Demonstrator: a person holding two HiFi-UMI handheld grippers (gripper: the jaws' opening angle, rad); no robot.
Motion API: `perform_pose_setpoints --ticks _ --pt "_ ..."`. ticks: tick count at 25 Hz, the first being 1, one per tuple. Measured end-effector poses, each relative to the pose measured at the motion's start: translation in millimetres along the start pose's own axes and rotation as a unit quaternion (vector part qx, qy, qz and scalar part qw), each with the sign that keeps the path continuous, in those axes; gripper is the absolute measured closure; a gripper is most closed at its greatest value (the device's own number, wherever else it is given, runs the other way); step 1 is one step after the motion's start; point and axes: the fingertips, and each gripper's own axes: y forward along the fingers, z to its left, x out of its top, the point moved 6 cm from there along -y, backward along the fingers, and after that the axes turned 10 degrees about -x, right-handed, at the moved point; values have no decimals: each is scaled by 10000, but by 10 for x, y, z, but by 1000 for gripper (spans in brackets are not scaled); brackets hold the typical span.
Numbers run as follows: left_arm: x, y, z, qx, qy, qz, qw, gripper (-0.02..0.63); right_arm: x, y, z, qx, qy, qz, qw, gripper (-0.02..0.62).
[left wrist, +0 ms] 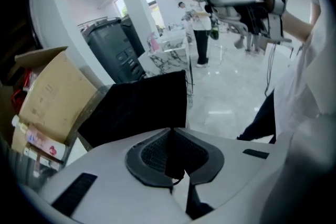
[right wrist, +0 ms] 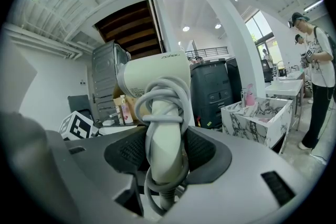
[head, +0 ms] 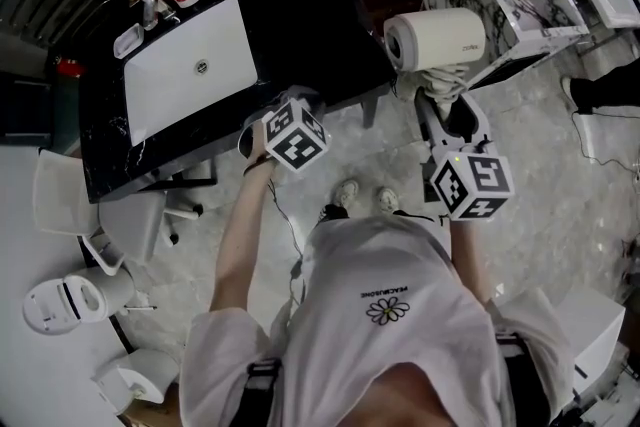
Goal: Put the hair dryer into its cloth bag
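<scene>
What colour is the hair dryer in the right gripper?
Cream hair dryer, with a grey cord wound round it; clearest in the right gripper view.

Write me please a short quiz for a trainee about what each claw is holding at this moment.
1. True or false: the right claw grips the hair dryer by its handle.
2. What is pinched in the left claw? A: a towel. B: the black cloth bag. C: a comb.
3. Fill in the missing word: the dryer's grey cord is ___ around its handle.

Key: 1 true; 2 B; 3 wrapped.
</scene>
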Motion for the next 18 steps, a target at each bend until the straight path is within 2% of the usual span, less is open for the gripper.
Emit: perform_pose_setpoints --ticks 2,5,8,10,14,18 --pt "46 -109 55 -58 -511 -445 9977 578 -2 -8 20 101 26 74 9999 394" --pt "179 -317 190 -28 -1091 -1145 9874 578 18 -25 45 362 17 226 9991 394" --pt "279 -496 326 203 -1343 -1608 9776 579 -2 -56 97 795 -6 524 9955 394" --pt "314 -586 385 377 -1426 -1808 9724 580 -52 -83 152 1228 -9 854 9887 394" --pt "392 -715 456 610 -1467 -2112 9644 580 -180 -125 249 2156 -239 1663 9619 394" --pt "465 -772 498 675 -1372 -2210 9632 581 -355 -126 333 2869 -368 2476 9247 394"
